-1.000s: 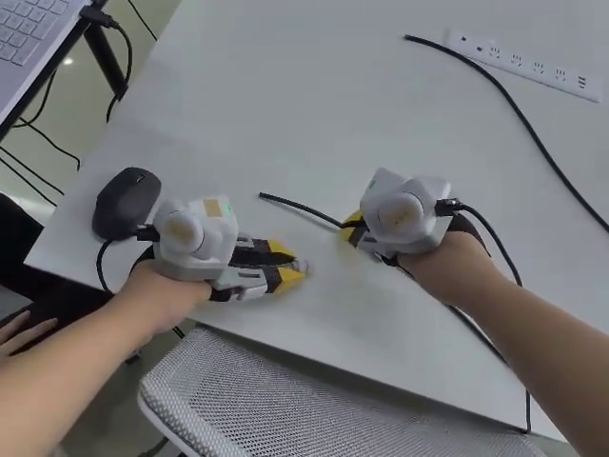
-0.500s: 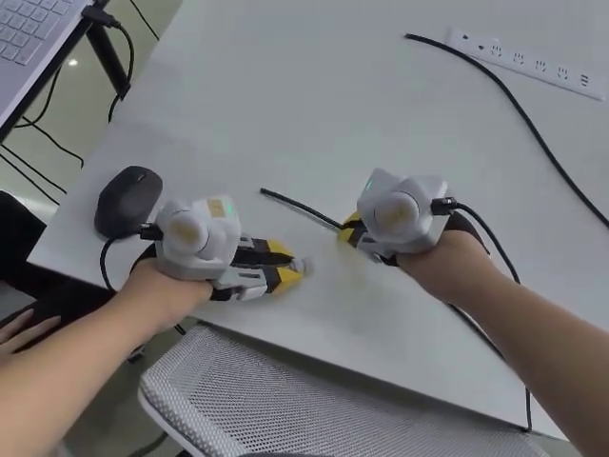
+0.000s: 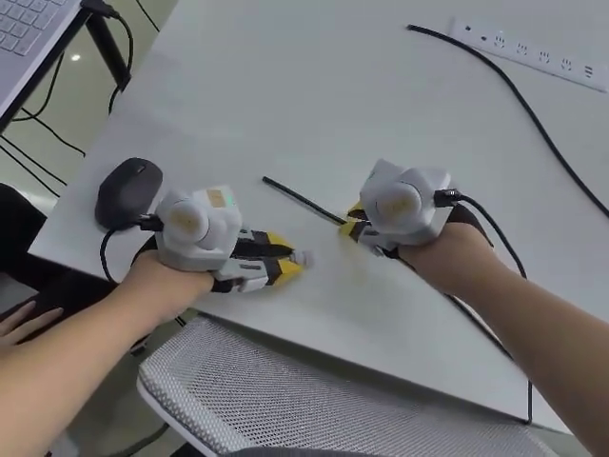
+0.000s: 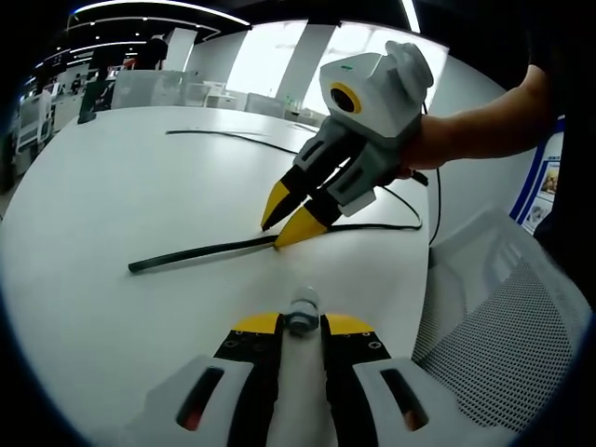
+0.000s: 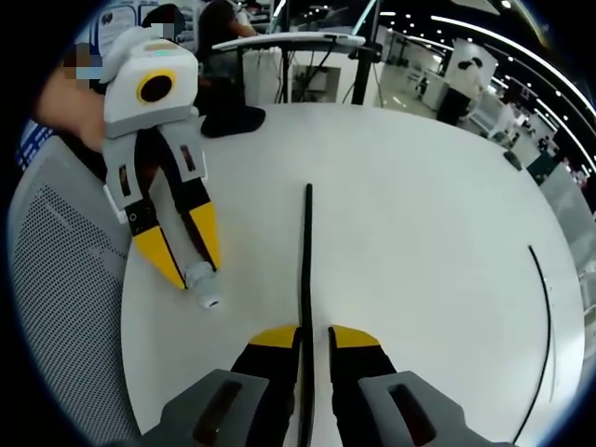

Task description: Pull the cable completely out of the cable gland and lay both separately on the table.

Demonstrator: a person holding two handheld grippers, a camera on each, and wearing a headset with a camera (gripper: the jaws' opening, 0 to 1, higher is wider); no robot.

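Open-plan office: white table (image 3: pixel 285 86) with mouse (image 3: pixel 127 190), power strip (image 3: pixel 533 55) far right, laptop (image 3: pixel 24 24) far left, mesh chair (image 3: pixel 285 400) near, other desks (image 5: pixel 289 42) beyond.

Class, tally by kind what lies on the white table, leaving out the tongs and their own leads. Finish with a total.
Cable gland: 1
Black cables: 2, the short cable and the power strip's lead
Mouse: 1
Power strip: 1
Total: 5

Black cable (image 3: pixel 303 200), pale grey gland (image 4: pixel 302 307), white table (image 3: pixel 314 86) — yellow-tipped black fingers (image 4: pixel 253 323)
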